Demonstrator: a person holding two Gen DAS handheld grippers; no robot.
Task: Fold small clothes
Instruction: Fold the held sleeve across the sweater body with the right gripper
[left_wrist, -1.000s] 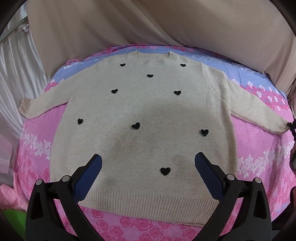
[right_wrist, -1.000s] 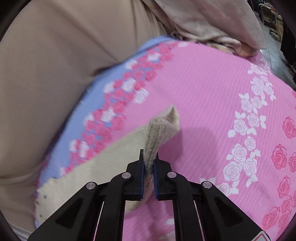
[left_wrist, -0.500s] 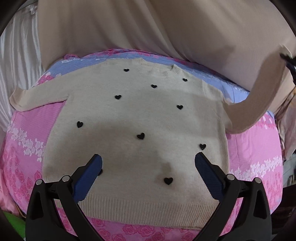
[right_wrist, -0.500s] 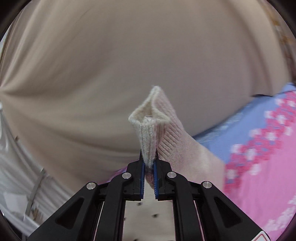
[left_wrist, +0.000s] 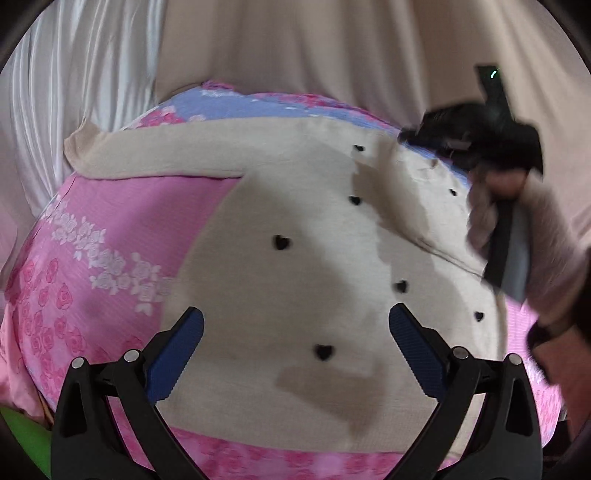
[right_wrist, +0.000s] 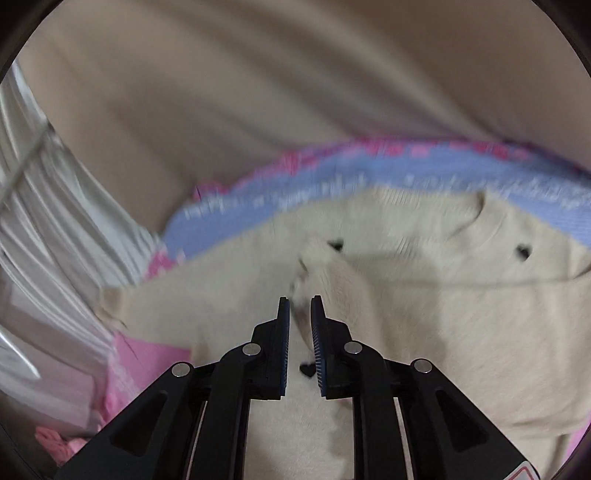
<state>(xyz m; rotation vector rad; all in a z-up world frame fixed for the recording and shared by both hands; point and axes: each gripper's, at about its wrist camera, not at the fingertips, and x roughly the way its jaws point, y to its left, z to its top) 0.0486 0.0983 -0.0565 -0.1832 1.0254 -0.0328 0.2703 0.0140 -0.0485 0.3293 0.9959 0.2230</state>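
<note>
A cream sweater (left_wrist: 295, 229) with black hearts lies flat on the pink floral sheet (left_wrist: 110, 229). Its left sleeve (left_wrist: 147, 155) stretches out sideways. The right sleeve (left_wrist: 402, 192) is folded in across the chest. My left gripper (left_wrist: 295, 325) hovers open over the lower body of the sweater with nothing between its fingers. In the left wrist view my right gripper (left_wrist: 417, 134), blurred and held by a hand (left_wrist: 506, 181), is above the collar. Its jaws (right_wrist: 299, 306) are opening, and the sleeve cuff (right_wrist: 314, 266) lies loose at their tips, no longer pinched.
A beige drape (left_wrist: 332, 48) hangs behind the bed and a white satin curtain (left_wrist: 74, 66) at the left. The blue band of the sheet (right_wrist: 406, 170) runs along the far edge. A green object (left_wrist: 22, 435) and pink cloth (right_wrist: 62, 443) sit low at the left.
The right gripper lifted the right sleeve's cuff off the sheet and swung it over the chest, then its jaws parted. The left gripper slid left over the sweater, still open.
</note>
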